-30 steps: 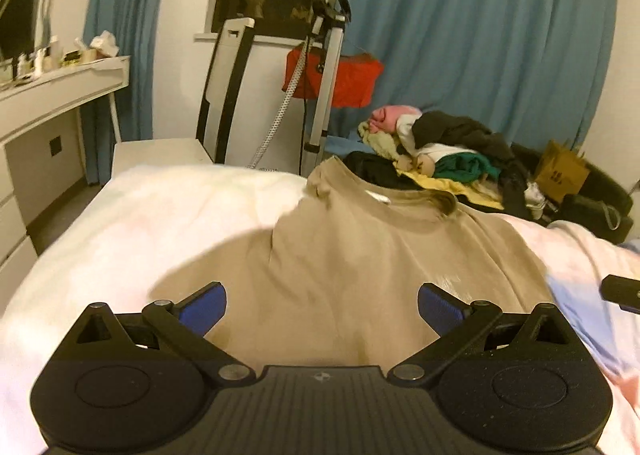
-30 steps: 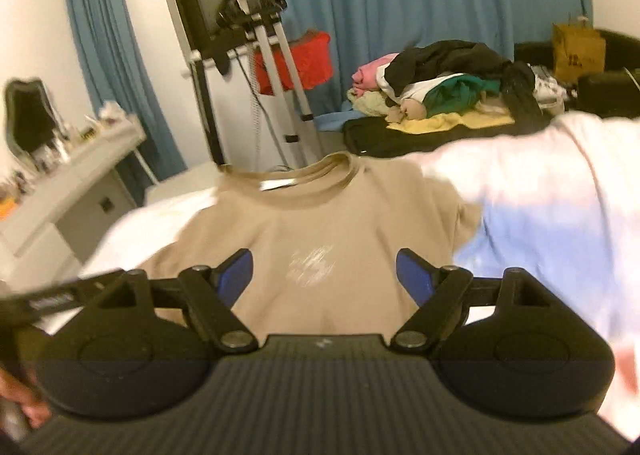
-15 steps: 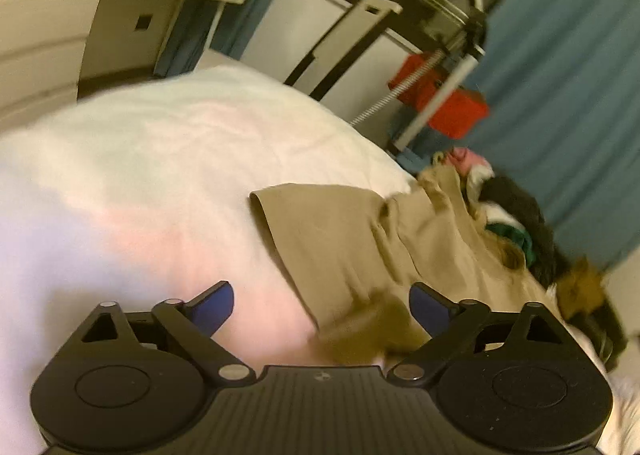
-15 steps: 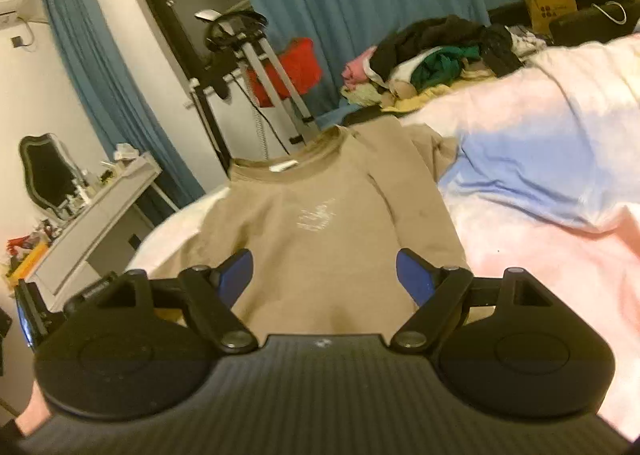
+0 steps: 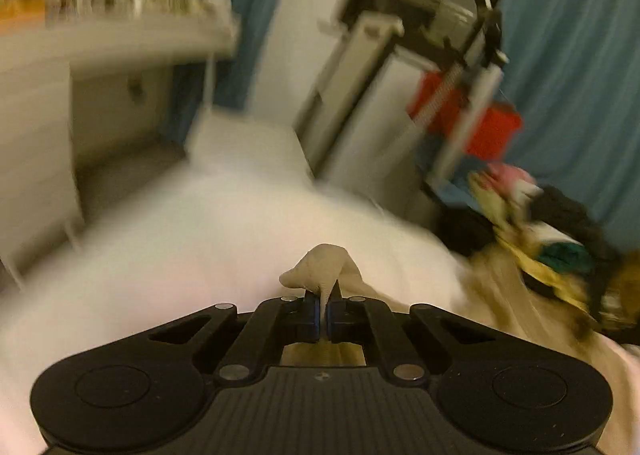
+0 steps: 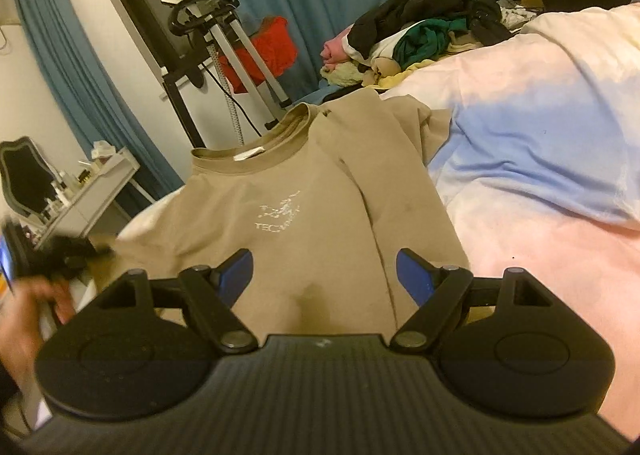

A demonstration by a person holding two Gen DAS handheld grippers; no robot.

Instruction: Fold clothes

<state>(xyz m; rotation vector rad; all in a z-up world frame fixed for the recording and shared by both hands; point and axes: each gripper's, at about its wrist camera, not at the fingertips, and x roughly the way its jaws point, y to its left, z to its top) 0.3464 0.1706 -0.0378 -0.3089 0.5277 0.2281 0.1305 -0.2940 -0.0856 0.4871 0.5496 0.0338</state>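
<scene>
A tan t-shirt (image 6: 304,223) with a white chest print lies face up on the bed, collar toward the far edge. My right gripper (image 6: 325,275) is open and empty, held just above the shirt's lower front. My left gripper (image 5: 323,319) is shut on a bunched fold of the tan t-shirt (image 5: 326,265), which sticks up between the pads; this view is blurred. The left gripper also shows at the left edge of the right wrist view (image 6: 60,255), at the shirt's left sleeve side.
The bed has a pink, white and blue duvet (image 6: 540,159). A pile of mixed clothes (image 6: 420,35) lies past the bed's far edge. A stand with a red bag (image 6: 260,47), blue curtains and a white dresser (image 6: 92,191) lie behind.
My left gripper has swung to the shirt's left edge and closed on a fold of it. My right gripper has dropped lower over the shirt and stays open.
</scene>
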